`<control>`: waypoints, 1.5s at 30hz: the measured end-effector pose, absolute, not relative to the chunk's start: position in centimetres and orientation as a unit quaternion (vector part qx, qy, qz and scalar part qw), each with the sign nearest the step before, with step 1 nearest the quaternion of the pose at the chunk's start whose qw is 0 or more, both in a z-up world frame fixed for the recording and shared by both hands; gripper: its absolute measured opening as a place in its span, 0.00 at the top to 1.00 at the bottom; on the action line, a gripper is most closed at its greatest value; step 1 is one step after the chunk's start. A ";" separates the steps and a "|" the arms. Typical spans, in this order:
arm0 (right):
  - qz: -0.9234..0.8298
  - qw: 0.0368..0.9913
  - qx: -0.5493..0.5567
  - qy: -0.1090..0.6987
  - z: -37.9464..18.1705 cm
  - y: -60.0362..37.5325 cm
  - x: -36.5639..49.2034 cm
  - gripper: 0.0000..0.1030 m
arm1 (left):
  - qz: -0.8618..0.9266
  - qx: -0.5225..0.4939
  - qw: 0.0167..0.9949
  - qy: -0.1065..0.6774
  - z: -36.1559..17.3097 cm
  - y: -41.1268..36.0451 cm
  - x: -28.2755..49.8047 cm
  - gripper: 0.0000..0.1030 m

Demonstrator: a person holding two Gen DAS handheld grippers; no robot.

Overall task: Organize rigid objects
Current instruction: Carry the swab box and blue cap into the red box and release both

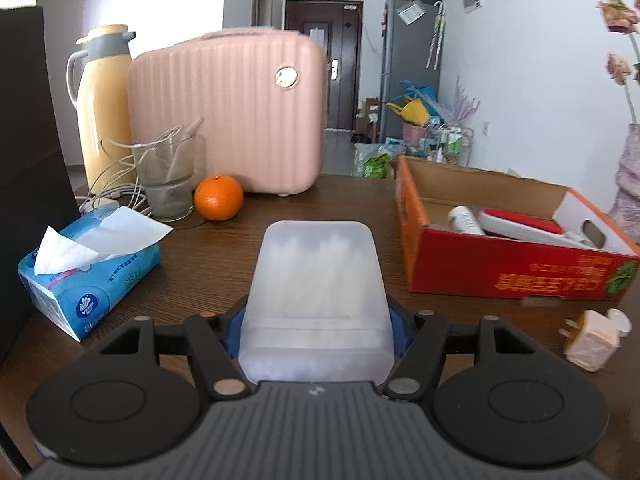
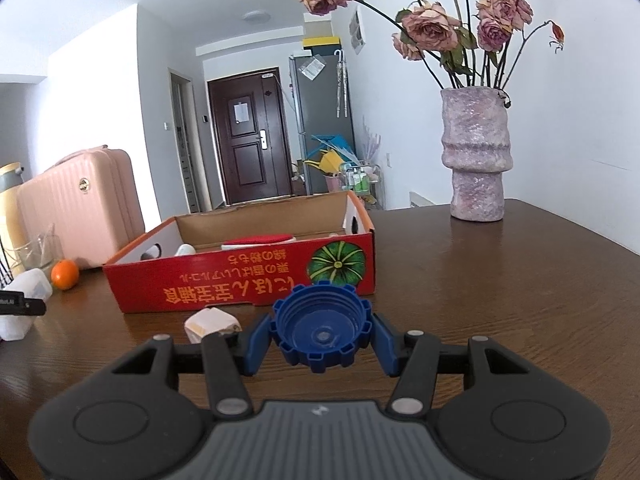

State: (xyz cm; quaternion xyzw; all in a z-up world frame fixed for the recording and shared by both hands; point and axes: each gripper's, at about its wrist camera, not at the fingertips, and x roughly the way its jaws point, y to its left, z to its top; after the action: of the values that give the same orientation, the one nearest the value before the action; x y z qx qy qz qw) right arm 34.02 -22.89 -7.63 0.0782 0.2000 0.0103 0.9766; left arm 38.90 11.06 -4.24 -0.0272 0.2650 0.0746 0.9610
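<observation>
bright daylight | window glare upper-left | fisheye-bent edges | slight blur

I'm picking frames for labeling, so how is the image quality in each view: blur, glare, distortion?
Left wrist view: the translucent box held close in the left gripper looks soft, the glass slightly blurred, the window behind the thermos blown out. Right wrist view: the blue cap and red carton are sharp, the table shows sheen, and fisheye bending curves the walls.
</observation>
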 end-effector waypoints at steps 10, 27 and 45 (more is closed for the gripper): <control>0.056 0.976 0.081 0.193 -7.1 -21.2 32.7 0.48 | 0.034 -0.014 0.970 0.239 -3.3 6.1 34.5 0.35; 0.097 0.977 0.094 0.164 -5.1 -19.9 30.9 0.48 | 0.004 -0.034 0.972 0.231 -1.9 0.3 31.5 0.35; 0.080 0.984 0.084 0.133 -3.3 -20.3 35.1 0.48 | 0.025 -0.048 0.975 0.216 0.1 -0.7 35.7 0.35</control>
State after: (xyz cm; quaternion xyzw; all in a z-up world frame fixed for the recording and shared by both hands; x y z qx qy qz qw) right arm 35.14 -20.25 -3.26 0.0841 0.1331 0.0800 0.9843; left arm 35.66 -0.75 0.10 -0.0477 0.2163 0.0254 0.9748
